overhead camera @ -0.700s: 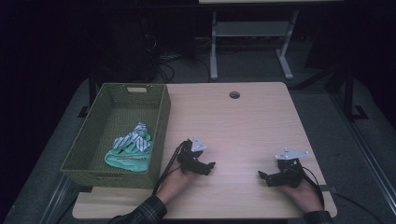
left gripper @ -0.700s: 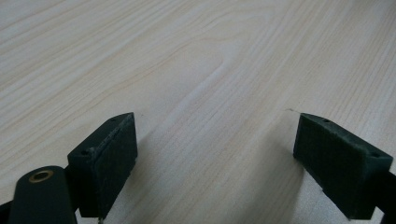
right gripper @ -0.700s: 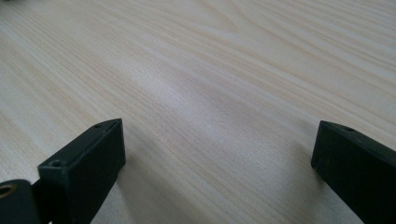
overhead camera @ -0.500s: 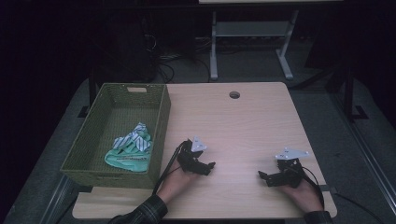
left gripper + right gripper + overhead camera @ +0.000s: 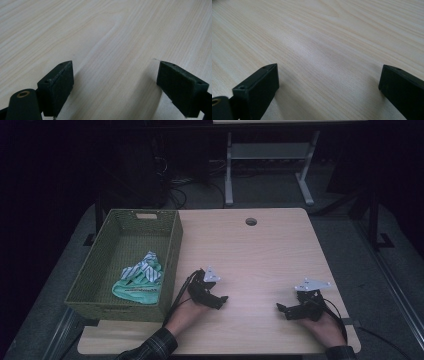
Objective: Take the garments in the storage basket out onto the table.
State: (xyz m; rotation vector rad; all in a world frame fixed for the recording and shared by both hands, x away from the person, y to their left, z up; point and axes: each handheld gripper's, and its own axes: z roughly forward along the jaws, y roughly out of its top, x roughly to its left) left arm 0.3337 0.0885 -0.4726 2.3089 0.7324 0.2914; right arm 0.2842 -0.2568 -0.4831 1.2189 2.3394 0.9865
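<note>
My left gripper (image 5: 222, 299) rests low on the light wooden table (image 5: 260, 250), just right of a green woven basket (image 5: 172, 255). Its jaws stand wide apart over bare wood in the left gripper view, so the left gripper (image 5: 115, 77) is open and empty. My right gripper (image 5: 281, 309) lies near the table's front right, pointing left. The right gripper (image 5: 328, 82) is open too, with only wood grain between its black jaws. Inside the basket lies a crumpled green and white striped cloth (image 5: 140, 277), apart from both grippers.
A round cable hole (image 5: 251, 221) sits near the table's far edge. Behind the table stand a metal frame (image 5: 265, 165) and cables on a dark floor. The basket's tall right wall is close to my left hand (image 5: 187, 315).
</note>
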